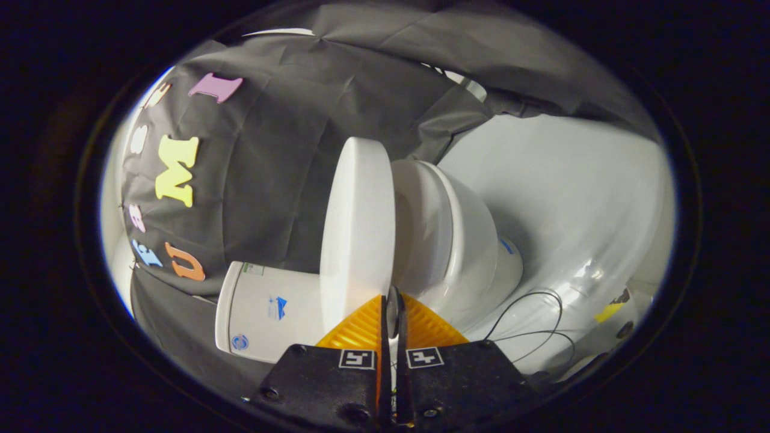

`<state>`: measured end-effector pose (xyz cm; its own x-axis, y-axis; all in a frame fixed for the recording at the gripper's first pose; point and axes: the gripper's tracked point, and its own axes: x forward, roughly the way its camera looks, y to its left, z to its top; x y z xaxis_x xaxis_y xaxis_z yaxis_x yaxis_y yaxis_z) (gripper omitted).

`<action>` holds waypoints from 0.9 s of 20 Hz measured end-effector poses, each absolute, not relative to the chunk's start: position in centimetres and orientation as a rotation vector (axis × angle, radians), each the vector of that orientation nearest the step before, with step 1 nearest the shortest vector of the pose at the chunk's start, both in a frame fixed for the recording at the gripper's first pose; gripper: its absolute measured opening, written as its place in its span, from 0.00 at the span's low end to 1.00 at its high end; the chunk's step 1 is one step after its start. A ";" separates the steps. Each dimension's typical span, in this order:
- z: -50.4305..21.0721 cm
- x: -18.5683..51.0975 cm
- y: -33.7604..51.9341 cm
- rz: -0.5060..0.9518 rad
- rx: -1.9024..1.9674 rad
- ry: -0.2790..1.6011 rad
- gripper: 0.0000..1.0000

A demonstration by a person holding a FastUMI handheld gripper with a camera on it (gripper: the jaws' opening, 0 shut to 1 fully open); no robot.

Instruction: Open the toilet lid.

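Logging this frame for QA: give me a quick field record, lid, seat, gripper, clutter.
lid: toilet lid raised off the seat, standing near the tank
seat: toilet seat exposed, down on the bowl
gripper: gripper fingers nearly together at the lid's edge; grip on it unclear
clutter: thin black cable on the white floor

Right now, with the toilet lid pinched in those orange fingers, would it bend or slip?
The lid looks thick and moulded, so probably stiff. Its glossy surface may slide in the gripper. Raised partway off the seat, it would likely drop if released.
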<state>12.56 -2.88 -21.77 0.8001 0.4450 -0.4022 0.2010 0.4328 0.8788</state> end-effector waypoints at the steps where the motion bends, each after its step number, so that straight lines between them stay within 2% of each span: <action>1: -21.7 12.6 -2.8 0.167 1.125 0.655 0.06; 18: -17.1 12.7 -1.5 0.159 1.030 0.578 0.05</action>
<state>12.67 -1.54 -17.05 0.8408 0.3877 -0.3778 0.1401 0.5182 0.8437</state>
